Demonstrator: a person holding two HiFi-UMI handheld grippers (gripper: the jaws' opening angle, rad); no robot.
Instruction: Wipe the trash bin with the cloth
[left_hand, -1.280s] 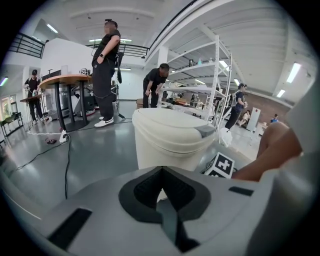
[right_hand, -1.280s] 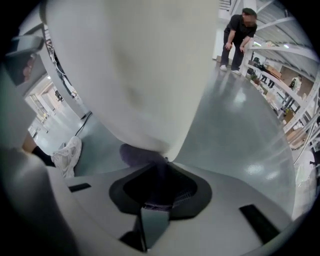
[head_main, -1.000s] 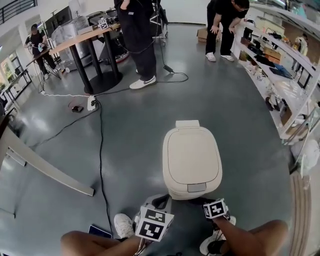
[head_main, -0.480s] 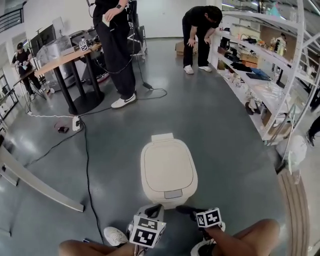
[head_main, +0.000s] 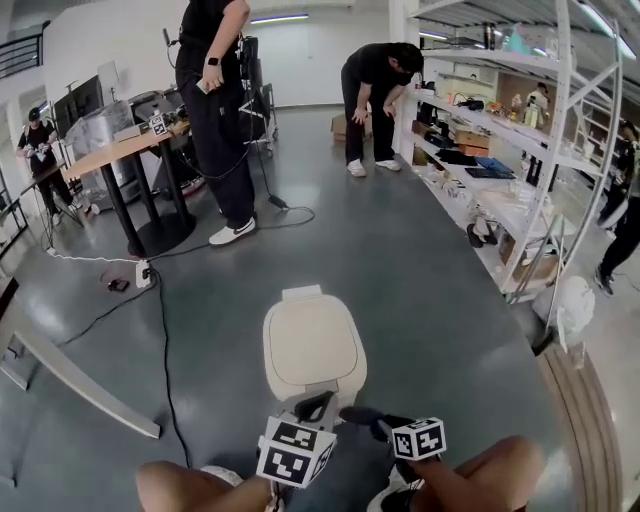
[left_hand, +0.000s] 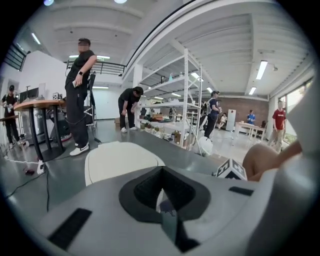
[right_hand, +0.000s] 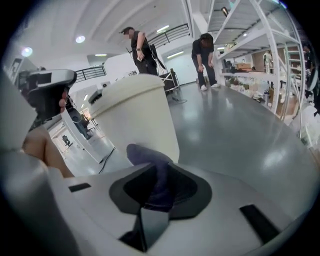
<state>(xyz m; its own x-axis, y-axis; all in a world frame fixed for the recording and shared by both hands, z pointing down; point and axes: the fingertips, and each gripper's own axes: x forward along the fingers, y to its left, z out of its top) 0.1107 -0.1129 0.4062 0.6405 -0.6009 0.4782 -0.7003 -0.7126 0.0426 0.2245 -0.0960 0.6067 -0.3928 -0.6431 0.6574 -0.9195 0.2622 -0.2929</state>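
Your right hand-held gripper (right_hand: 159, 195) clamped on the dark cloth (right_hand: 147, 157), cloth just beside the beige trash bin (head_main: 312, 345) wall, your left hand-held gripper (left_hand: 161, 207) closed on nothing, near the bin's front.

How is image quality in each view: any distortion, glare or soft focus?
Head view: sharp, with wide-angle bending of the shelving. Left gripper view: heavy fisheye, black corners. Right gripper view: same fisheye, lamp glare on the floor, cloth slightly soft in front of the trash bin.
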